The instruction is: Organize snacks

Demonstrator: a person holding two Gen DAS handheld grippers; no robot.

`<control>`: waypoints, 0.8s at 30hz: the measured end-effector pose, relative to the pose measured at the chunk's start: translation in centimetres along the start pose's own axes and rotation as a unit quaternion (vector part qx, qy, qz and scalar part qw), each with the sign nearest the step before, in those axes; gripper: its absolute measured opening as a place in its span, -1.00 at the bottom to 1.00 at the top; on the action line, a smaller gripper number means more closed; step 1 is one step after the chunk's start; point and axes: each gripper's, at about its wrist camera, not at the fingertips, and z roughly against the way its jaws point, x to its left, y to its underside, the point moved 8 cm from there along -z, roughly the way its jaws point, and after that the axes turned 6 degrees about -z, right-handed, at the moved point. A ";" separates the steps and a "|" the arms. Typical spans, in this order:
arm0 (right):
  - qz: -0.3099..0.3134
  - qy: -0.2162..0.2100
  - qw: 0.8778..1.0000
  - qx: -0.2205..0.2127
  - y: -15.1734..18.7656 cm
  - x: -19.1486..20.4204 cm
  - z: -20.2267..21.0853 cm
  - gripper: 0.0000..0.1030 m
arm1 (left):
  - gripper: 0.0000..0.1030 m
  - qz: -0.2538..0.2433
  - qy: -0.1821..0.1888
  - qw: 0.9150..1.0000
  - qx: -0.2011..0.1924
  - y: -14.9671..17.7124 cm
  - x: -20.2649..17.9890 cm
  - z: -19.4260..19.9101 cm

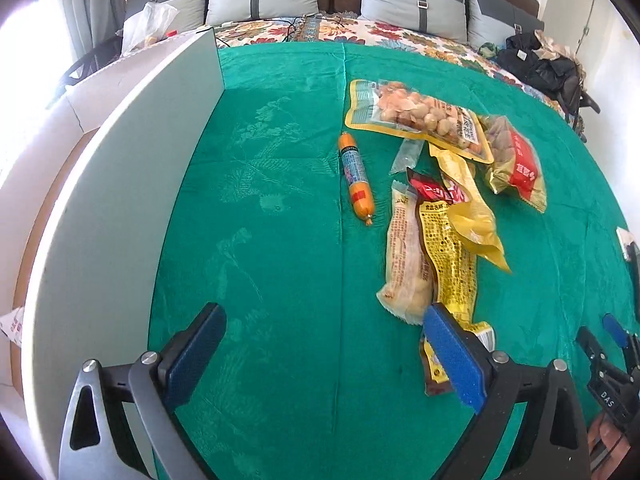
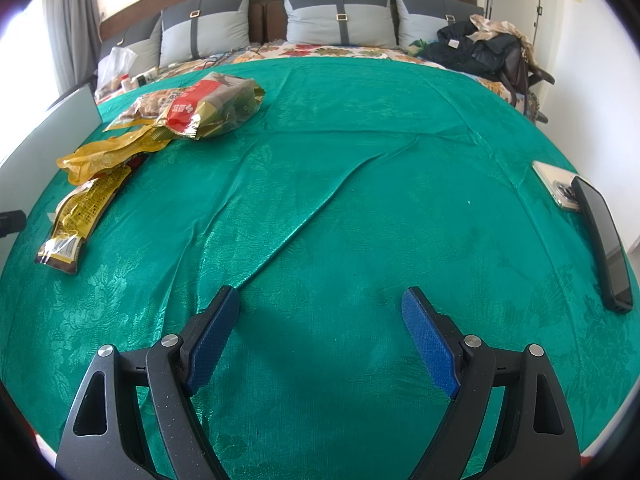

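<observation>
1. Bare green cloth (image 1: pixel 280 200) lies wide open between the white board (image 1: pixel 120 184) on the left and the sausage (image 1: pixel 356 180).
2. Snack packets (image 1: pixel 448 200) crowd the right.
3. In the right view, two phones (image 2: pixel 592 232) block the far right edge.

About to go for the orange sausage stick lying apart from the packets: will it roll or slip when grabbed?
The sausage is a round tube lying alone on the cloth, so a sideways nudge would probably roll it. Its wrapper looks glossy, so the fingers may slip; gripping mid-length seems safest. It looks plump, likely fairly stiff.
</observation>
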 end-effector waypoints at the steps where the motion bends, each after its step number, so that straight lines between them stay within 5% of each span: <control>1: 0.000 0.000 1.000 0.000 0.0 0.0 0.0 0.68 | 0.76 -0.012 -0.008 1.000 0.010 -0.6 -0.2 -0.7; 7: 0.000 0.000 1.000 0.000 0.0 0.0 0.0 0.68 | 0.77 -0.076 0.009 0.996 0.040 -0.7 -4.5 -3.9; 11: 0.000 0.000 1.000 0.000 0.0 0.0 0.0 0.68 | 0.72 -0.057 0.021 0.998 0.028 -1.6 -5.0 -4.2; 12: 0.000 0.000 1.000 0.000 0.0 0.0 0.0 0.68 | 0.60 -0.045 0.027 0.998 0.028 -1.9 -4.8 -4.3; 14: 0.000 0.000 1.000 0.000 0.0 0.0 0.0 0.68 | 0.13 -0.038 0.021 0.999 0.015 -2.5 -4.2 -3.8; 15: 0.000 0.001 1.000 0.000 0.1 0.0 0.0 0.68 | -0.29 -0.041 0.027 0.999 0.013 -2.6 -4.1 -3.6; 16: 0.000 0.001 1.000 0.000 0.0 0.0 0.0 0.68 | -0.45 -0.044 0.029 0.998 0.016 -2.7 -3.9 -3.5; 23: 0.000 0.001 1.000 0.000 0.1 0.0 0.0 0.68 | -0.44 -0.010 0.034 0.999 0.003 3.1 -1.0 0.1; 24: 0.000 0.001 1.000 0.000 0.0 0.0 0.0 0.68 | -0.28 -0.003 0.033 0.999 -0.001 3.9 -0.5 0.4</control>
